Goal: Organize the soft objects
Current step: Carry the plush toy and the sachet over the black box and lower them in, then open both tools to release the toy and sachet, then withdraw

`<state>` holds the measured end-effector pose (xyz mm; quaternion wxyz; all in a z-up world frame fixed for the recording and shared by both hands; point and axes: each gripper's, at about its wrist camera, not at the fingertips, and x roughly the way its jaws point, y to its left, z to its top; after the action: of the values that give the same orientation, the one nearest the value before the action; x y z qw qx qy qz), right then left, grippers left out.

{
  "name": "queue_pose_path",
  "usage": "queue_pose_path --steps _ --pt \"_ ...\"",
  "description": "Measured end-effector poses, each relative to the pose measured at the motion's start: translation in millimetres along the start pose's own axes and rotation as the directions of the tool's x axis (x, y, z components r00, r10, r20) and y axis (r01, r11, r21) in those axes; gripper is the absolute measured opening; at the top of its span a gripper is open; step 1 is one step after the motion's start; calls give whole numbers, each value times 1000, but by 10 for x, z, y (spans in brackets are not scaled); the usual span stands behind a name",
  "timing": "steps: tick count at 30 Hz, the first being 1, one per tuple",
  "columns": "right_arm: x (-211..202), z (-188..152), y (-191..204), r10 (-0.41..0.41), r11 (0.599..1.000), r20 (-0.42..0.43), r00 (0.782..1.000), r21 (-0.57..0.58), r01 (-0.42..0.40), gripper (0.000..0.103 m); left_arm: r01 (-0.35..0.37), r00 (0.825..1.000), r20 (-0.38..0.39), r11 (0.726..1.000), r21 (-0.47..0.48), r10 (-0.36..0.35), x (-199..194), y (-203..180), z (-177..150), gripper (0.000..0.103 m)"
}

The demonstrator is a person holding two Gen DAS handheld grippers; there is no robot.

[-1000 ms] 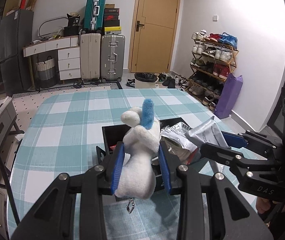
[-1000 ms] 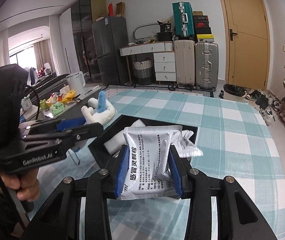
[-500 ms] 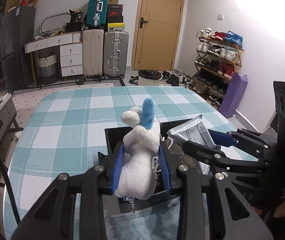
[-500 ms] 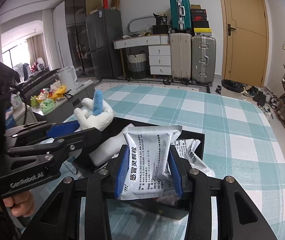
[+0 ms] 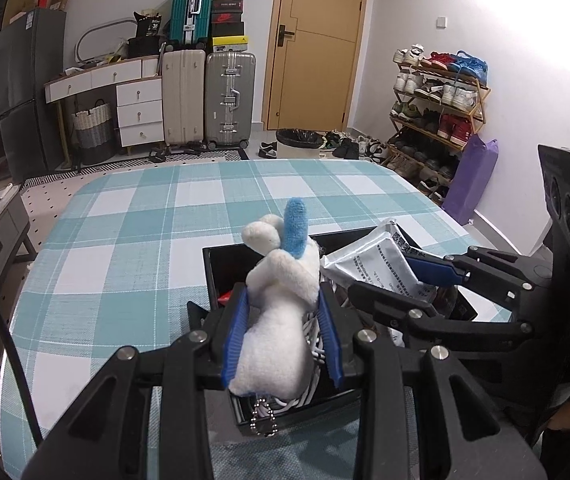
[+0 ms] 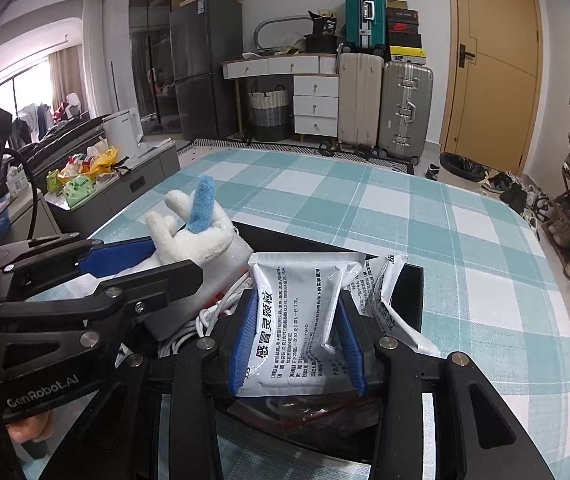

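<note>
Left wrist: one plush toy (image 5: 281, 320), one pouch (image 5: 381, 268), one bin (image 5: 221, 258).

So the fuzzy white plush toy (image 5: 275, 320) has one bright blue ear; the crinkly silver foil sachet (image 6: 297, 320) carries black printed text; the rectangular bin (image 5: 221, 268) is plain black; the cloth-covered table (image 5: 145, 248) is teal-and-white plaid; both black plastic grippers wear blue pads (image 5: 233, 336); pale white cables (image 6: 213, 308) too.
</note>
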<state>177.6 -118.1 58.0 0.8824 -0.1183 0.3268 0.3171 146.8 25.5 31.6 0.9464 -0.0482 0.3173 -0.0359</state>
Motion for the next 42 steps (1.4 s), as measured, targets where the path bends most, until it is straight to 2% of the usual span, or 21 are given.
queue_pose_path --steps 4,7,10,13,14,16,18,20,22,35,42 --pt "-85 -19 -55 -2 1000 21 1000 -15 2 51 3 1000 -5 1000 0 -3 2 -3 3 33" --pt "-195 -43 -82 2 1000 52 999 -20 -1 65 2 1000 -10 1000 8 -2 11 -19 0 34" --pt "-289 -58 -109 -13 1000 70 997 -25 15 72 -1 1000 -26 1000 13 2 29 -49 -7 36" --pt "-372 -90 -128 -15 999 80 997 -38 18 81 8 1000 -26 1000 18 -7 7 -65 -17 53" --pt "-391 -99 -132 -21 999 80 997 -40 25 83 11 1000 -17 1000 19 -11 -20 -69 -20 63" --pt "-429 -127 -157 -32 999 80 996 -36 35 85 20 1000 -6 999 27 -20 -71 -79 -28 70" --pt "-479 -151 -173 -33 999 82 996 -29 36 89 -1 1000 11 999 33 1 -127 -79 -33 88" --pt "-559 -191 -198 -36 999 98 995 -9 37 97 -2 1000 31 999 32 1 -194 -62 -44 94" --pt "-625 -222 -213 -29 1000 110 993 6 29 101 -2 999 43 1000 28 1 -255 -49 -60 100" --pt "-990 -471 -85 24 999 205 978 19 -28 102 -47 988 145 999 10 45 -674 -40 -276 103" --pt "-1109 -584 -32 28 999 236 971 11 -31 102 -76 985 153 997 4 75 -740 -56 -403 103"
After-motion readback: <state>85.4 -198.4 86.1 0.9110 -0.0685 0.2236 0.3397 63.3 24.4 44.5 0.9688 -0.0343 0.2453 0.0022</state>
